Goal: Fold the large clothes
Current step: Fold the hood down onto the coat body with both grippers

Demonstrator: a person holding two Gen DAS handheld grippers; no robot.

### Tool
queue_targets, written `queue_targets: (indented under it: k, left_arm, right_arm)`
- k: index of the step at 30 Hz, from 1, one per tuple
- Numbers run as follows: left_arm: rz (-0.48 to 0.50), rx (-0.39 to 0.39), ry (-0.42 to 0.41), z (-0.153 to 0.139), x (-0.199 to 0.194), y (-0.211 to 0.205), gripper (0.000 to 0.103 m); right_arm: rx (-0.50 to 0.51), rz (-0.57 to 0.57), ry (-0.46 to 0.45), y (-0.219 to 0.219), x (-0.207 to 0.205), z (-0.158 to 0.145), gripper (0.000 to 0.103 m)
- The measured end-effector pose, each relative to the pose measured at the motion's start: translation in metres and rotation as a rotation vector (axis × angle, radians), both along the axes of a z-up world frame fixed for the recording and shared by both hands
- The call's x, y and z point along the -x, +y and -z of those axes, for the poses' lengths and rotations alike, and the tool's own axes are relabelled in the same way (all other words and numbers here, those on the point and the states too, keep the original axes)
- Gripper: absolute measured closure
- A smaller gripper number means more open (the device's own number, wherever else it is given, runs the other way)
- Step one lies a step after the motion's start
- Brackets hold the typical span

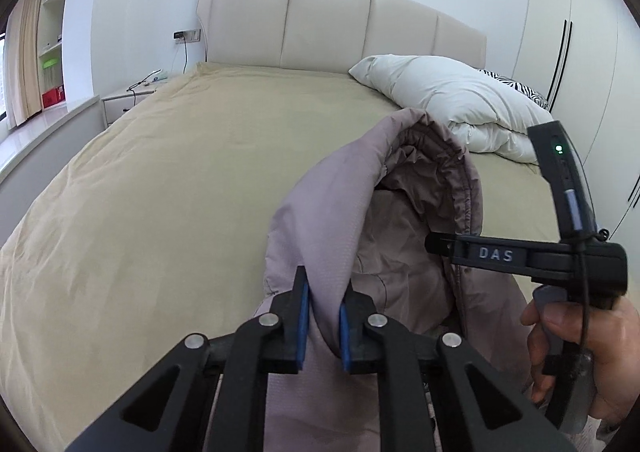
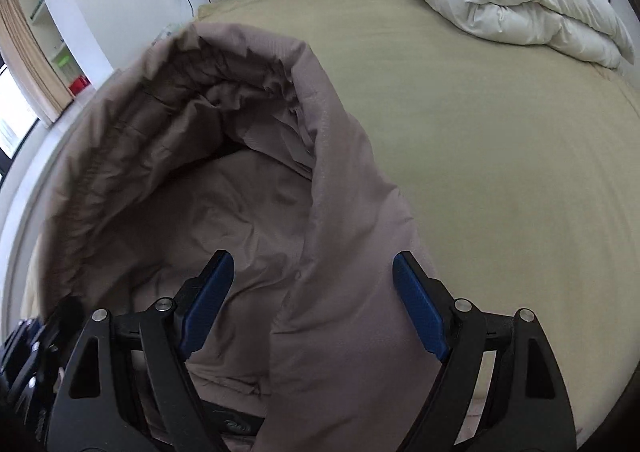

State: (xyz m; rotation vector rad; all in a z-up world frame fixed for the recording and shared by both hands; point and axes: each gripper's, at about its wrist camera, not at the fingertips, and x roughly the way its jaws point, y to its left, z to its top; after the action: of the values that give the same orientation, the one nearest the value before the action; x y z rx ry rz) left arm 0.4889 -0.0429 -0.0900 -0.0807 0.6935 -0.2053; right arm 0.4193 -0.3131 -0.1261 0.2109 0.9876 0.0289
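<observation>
In the left wrist view, your left gripper (image 1: 324, 326) is clamped on a fold of the mauve jacket (image 1: 320, 220), its blue pads (image 1: 304, 326) pinching the fabric at about 6 o'clock. That pinch lifts one side of the garment off the tan bedsheet (image 1: 160, 180), so the gathered hood opening hangs open toward 2 o'clock. The right gripper (image 1: 440, 244) reaches in from 3 o'clock, held by your right hand (image 1: 584, 352). The white duvet (image 1: 460, 100) sits bundled at 1 o'clock, well apart.

In the right wrist view, your right gripper (image 2: 312, 304) stands spread wide, its pads (image 2: 208, 300) straddling the jacket's (image 2: 328, 232) front edge without pressing on it. I judge you are lining up a second hold, so the garment can be spread flat on the bedsheet (image 2: 500, 172).
</observation>
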Motion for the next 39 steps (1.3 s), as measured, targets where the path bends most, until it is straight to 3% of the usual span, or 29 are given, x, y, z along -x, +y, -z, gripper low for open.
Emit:
queue_targets:
  k: [1,3,6,12,16,19,24,31,33,36,38,39]
  left_arm:
    - [0.001,0.006,0.000,-0.001,0.002,0.002,0.089]
    - [0.002,0.023,-0.002,-0.003,0.007,0.006,0.089]
    - [-0.004,0.061,-0.006,-0.009,0.019,0.017,0.089]
    - [-0.024,0.135,-0.033,-0.028,0.066,0.038,0.091]
    - [-0.008,0.204,-0.066,-0.043,0.113,0.047,0.091]
    - [-0.012,0.233,-0.066,-0.044,0.156,0.053,0.091]
    - [-0.043,0.336,0.041,-0.017,0.222,0.071,0.092]
    - [-0.115,0.392,0.190,0.021,0.297,0.099,0.091]
    - [-0.109,0.382,0.172,0.011,0.308,0.101,0.091]
    - [-0.051,0.345,0.101,-0.026,0.297,0.087,0.090]
    - [0.004,0.314,0.051,-0.055,0.289,0.063,0.067]
    - [0.030,0.289,0.024,-0.067,0.281,0.052,0.060]
  right_arm:
    - [-0.009,0.009,-0.006,-0.003,-0.001,0.001,0.050]
    - [-0.028,0.020,-0.019,-0.009,0.001,-0.001,0.073]
    - [-0.019,0.028,-0.092,-0.024,0.017,-0.019,0.094]
    - [-0.035,0.028,-0.269,-0.049,0.084,-0.074,0.096]
    - [-0.021,0.000,-0.402,-0.057,0.177,-0.101,0.096]
    - [-0.003,-0.015,-0.455,-0.062,0.248,-0.103,0.096]
    - [-0.097,-0.028,-0.428,-0.080,0.343,-0.075,0.096]
    - [-0.187,0.011,-0.216,-0.101,0.433,0.006,0.096]
    - [-0.223,0.049,-0.202,-0.110,0.445,0.011,0.096]
    - [-0.235,0.087,-0.255,-0.121,0.457,-0.001,0.095]
    - [-0.243,0.085,-0.306,-0.120,0.466,-0.020,0.095]
    - [-0.240,0.071,-0.336,-0.120,0.459,-0.033,0.095]
